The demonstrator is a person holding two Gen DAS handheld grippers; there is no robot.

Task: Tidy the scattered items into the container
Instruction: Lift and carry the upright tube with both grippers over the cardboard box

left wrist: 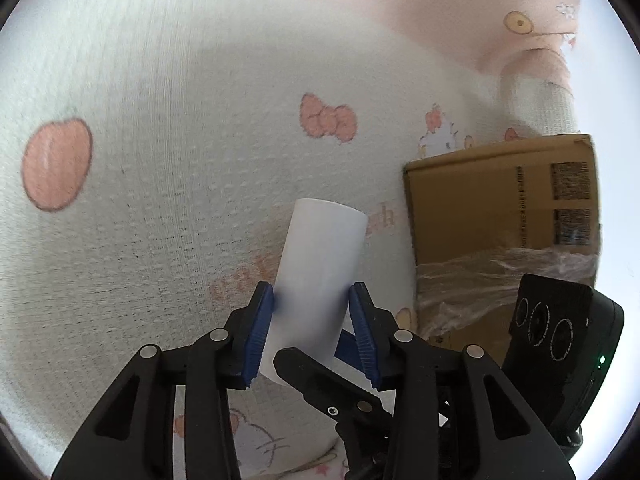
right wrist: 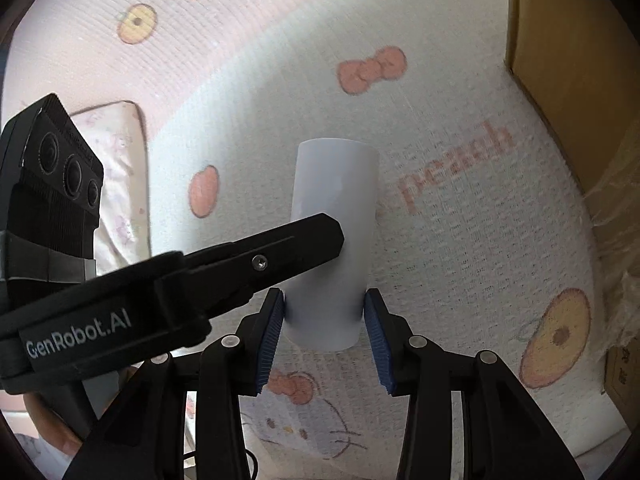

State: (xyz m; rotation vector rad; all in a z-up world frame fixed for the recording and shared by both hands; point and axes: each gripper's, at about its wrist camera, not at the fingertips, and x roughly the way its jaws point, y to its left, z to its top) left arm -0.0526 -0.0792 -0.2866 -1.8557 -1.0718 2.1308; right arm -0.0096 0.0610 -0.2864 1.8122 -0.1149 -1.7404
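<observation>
A white plastic cup (left wrist: 320,264) is held above a printed bedsheet. My left gripper (left wrist: 312,300) is shut on the cup's sides with its blue pads. In the right wrist view the same cup (right wrist: 334,220) stands between the blue pads of my right gripper (right wrist: 325,306), which touch its lower sides. A black finger of the left gripper (right wrist: 280,252) crosses in front of the cup there. A finger of the right gripper (left wrist: 320,376) crosses under the cup in the left wrist view. The cardboard box (left wrist: 500,220) stands to the right.
The box shows at the right edge of the right wrist view (right wrist: 580,80), with clear tape on its side. The white bedsheet (left wrist: 160,160) carries peach and bow prints. A pink pillow (left wrist: 532,76) lies behind the box. The other gripper's camera housing (right wrist: 52,200) is at the left.
</observation>
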